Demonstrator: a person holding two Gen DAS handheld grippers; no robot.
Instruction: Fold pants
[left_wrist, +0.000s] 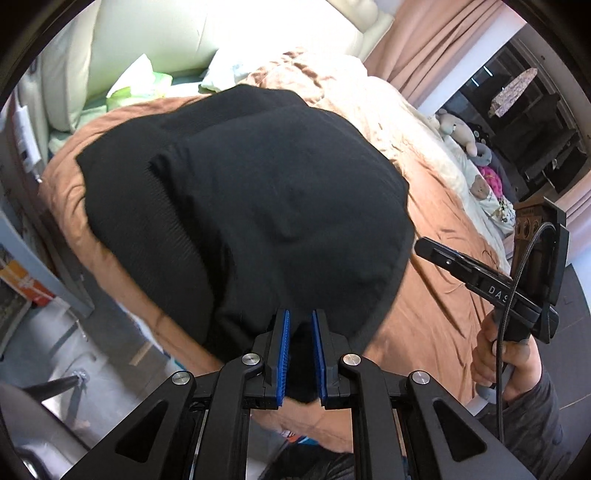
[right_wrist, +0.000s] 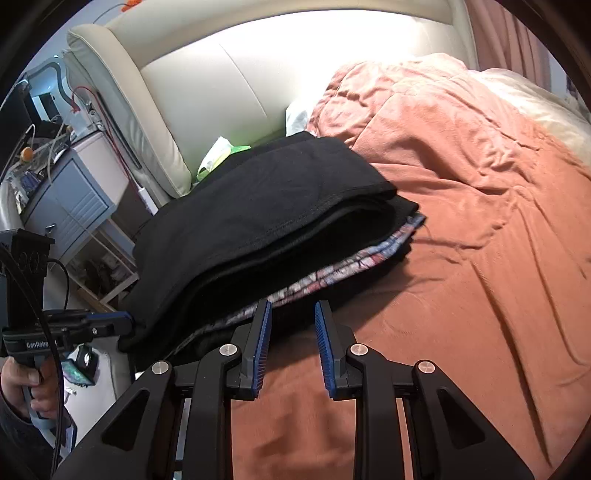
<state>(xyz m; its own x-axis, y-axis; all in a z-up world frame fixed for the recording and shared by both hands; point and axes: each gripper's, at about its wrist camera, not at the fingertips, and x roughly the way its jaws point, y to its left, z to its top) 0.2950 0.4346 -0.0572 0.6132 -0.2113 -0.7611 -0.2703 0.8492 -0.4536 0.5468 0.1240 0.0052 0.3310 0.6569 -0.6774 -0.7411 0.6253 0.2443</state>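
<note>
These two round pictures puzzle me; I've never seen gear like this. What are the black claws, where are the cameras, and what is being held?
Each picture comes from a camera on a hand-held two-finger gripper, looking along its fingers. A person holds one per hand. The left gripper is pinching the edge of the black pants, folded on an orange-brown blanket. The right gripper has nothing between its blue pads, beside the pile. A patterned cloth peeks out under the pants.

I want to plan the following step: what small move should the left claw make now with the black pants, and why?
Probably draw the left claw a little further toward the person, then let go. It pinches the near edge of the black pants, already folded in layers on the orange blanket; the right claw holds nothing.
</note>
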